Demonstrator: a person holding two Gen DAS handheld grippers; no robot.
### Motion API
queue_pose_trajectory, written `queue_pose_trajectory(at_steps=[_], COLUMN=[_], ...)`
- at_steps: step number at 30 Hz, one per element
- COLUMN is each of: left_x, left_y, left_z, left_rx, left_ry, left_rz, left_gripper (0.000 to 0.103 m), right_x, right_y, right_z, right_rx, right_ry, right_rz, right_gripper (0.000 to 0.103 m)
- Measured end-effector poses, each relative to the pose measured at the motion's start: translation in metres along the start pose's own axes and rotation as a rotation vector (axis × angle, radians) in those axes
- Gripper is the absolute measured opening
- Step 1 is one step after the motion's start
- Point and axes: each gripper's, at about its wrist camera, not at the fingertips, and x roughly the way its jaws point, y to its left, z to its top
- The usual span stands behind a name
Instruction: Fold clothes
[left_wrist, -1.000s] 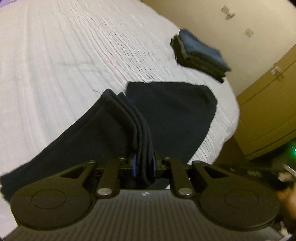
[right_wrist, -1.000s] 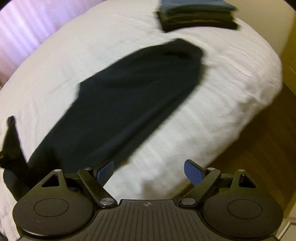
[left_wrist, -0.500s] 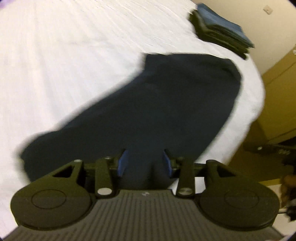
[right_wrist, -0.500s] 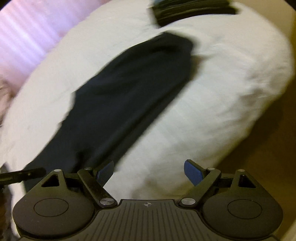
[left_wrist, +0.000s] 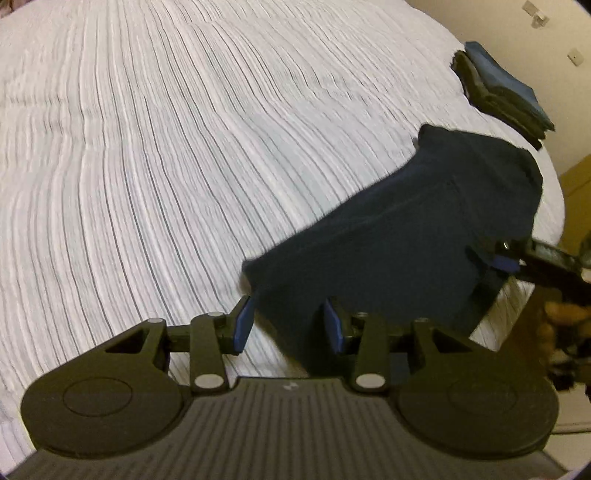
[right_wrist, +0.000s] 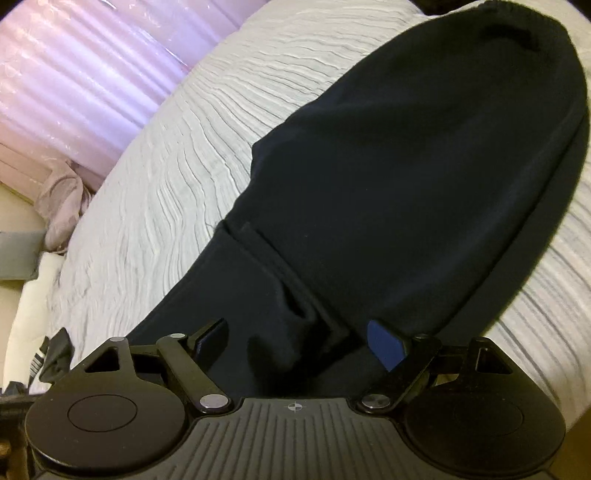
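Count — two grippers, one loose dark navy garment (left_wrist: 406, 236), one stack of folded clothes (left_wrist: 498, 96), one bed.

The garment lies flat on the white ribbed bedspread (left_wrist: 147, 166), folded lengthwise into a long band. In the left wrist view it runs from the near edge of the bed up toward the stack, which sits well apart from it at the far corner of the bed. The stack shows a blue piece on top of darker ones; the number of pieces cannot be told.

Left gripper (left_wrist: 288, 325): jaws part-way open, having just been opening within the last second. The near corner of the garment lies below the gap and under the right-hand blue pad (left_wrist: 334, 325); the left-hand pad is over bare bedspread. The pads do not press on the cloth — nothing is gripped.

Right gripper (right_wrist: 299, 339): jaws wide apart, low over the garment (right_wrist: 424, 177). A raised fold of the dark cloth sits between the two fingers, with clear space on either side; no pinch. From the left wrist view this gripper (left_wrist: 506, 262) shows at the garment's right edge, one blue pad visible against the cloth.

Pale purple curtains (right_wrist: 81, 81) hang beyond the bed in the right wrist view. A wooden cabinet (left_wrist: 576, 177) stands at the right of the left wrist view.
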Motion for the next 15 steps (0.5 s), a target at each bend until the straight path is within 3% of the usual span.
queue_pose_trajectory(at_steps=[2,3,4,5,11,15], left_x=[0.002,0.003,0.004,0.004,-0.004,0.009], left_y=[0.005,0.006,0.006,0.006,-0.005,-0.014], left_z=[-0.005,-0.006,-0.006,-0.005,0.001,0.009], left_rx=[0.002,0.005,0.007,0.009,0.074,0.117], left_ry=[0.005,0.006,0.006,0.006,-0.018,-0.008], left_rz=[-0.019,-0.024,-0.030,-0.036,-0.080,-0.065], left_gripper=[0.036,0.036,0.036,0.036,0.036,0.036], right_x=[0.002,0.003,0.001,-0.001,-0.047,-0.036], right_y=[-0.003,-0.004,-0.007,-0.009,0.006,-0.007], right_z=[-0.002,-0.002,-0.002,-0.001,-0.014,-0.011], right_rx=[0.006,0.013,0.035,0.057,0.133,0.154], right_ry=[0.000,0.004,0.024,0.043,0.069,0.091], right_rz=[0.027,0.039,0.040,0.041,-0.003,-0.030], right_gripper=[0.082,0.050,0.030,0.021,0.019,0.019])
